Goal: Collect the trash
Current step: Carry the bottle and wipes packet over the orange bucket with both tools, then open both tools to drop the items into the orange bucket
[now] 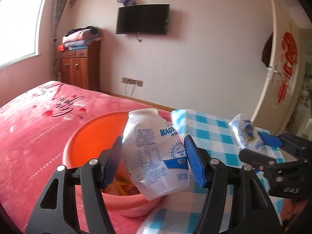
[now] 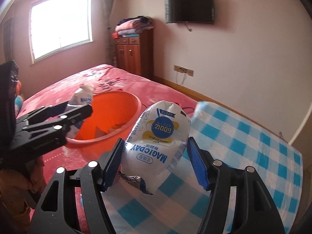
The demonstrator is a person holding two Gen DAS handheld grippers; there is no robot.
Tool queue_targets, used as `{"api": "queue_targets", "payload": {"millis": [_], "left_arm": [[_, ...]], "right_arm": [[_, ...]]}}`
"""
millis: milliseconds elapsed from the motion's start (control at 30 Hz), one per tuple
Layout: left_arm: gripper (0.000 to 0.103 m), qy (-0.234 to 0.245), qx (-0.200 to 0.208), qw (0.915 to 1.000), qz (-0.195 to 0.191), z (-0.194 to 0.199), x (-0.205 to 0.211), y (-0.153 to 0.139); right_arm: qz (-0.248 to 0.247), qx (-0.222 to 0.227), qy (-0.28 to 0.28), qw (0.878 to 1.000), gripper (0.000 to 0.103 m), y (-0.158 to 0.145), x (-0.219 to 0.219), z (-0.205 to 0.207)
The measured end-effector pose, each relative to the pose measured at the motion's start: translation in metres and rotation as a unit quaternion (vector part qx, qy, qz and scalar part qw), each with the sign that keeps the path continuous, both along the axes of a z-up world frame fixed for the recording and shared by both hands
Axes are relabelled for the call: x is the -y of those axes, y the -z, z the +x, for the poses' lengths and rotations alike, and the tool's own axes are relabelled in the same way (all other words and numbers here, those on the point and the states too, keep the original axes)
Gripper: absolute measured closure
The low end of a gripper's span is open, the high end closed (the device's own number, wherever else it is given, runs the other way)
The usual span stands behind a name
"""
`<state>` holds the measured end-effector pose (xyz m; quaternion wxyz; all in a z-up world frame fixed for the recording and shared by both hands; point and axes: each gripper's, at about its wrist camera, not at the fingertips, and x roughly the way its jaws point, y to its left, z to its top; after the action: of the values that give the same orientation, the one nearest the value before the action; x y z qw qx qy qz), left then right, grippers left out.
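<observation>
a bed [image 1: 29, 128] with a pink blanket fills the room's near side, and a blue checked cloth [image 2: 243, 156] covers its near right part. an orange basin [image 2: 124, 101] sits on the blanket beside the cloth's left edge, with a few scraps already lying in its bottom, so collecting looks partly done. the left claw [image 1: 152, 159] is closed on an empty squashed bottle [image 1: 154, 156], held just over the basin's near rim. the right claw [image 2: 156, 161] grips a second bottle [image 2: 159, 136] above the cloth, near the basin's right rim, foil lid hanging loose. both bottles seem left to drop in. the two claws are close together and could bump over the basin. a cabinet [image 1: 80, 68] and tv [image 1: 142, 19] stand well apart.
</observation>
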<state>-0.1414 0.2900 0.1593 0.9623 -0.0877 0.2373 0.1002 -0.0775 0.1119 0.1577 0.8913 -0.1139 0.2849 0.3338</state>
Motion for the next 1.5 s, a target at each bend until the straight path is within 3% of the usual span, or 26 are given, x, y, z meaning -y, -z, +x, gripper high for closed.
{"api": "queue_targets", "payload": {"millis": [300, 633, 800, 1067, 1100, 1167, 1333, 1500], "left_arm": [[0.039, -0.051, -0.021, 0.9984, -0.005, 0.017, -0.049, 0.013], [0.039, -0.072, -0.043, 0.9964, -0.007, 0.04, -0.074, 0.027], [0.039, -0.076, -0.049, 0.9958, -0.014, 0.051, -0.082, 0.03], [0.039, -0.084, -0.061, 0.9946, 0.009, 0.054, -0.076, 0.03], [0.039, -0.087, -0.06, 0.9944, 0.007, 0.053, -0.077, 0.03], [0.038, -0.09, -0.061, 0.9941, -0.006, 0.053, -0.08, 0.032], [0.023, -0.095, -0.055, 0.9939, -0.001, 0.05, -0.08, 0.03], [0.017, -0.099, -0.05, 0.9939, -0.003, 0.046, -0.077, 0.028]], "right_arm": [[-0.006, 0.005, -0.059, 0.998, 0.038, -0.008, -0.064, 0.008], [-0.025, -0.011, -0.087, 0.996, 0.037, 0.014, -0.108, 0.029], [-0.026, -0.013, -0.091, 0.995, 0.037, 0.023, -0.114, 0.037], [-0.034, -0.013, -0.102, 0.994, 0.036, 0.036, -0.125, 0.04], [-0.033, -0.018, -0.103, 0.994, 0.035, 0.038, -0.126, 0.042], [-0.021, -0.028, -0.098, 0.995, 0.021, 0.041, -0.123, 0.045], [0.014, -0.044, -0.095, 0.994, 0.017, 0.041, -0.107, 0.049], [0.034, -0.039, -0.062, 0.997, 0.014, 0.035, -0.086, 0.051]]}}
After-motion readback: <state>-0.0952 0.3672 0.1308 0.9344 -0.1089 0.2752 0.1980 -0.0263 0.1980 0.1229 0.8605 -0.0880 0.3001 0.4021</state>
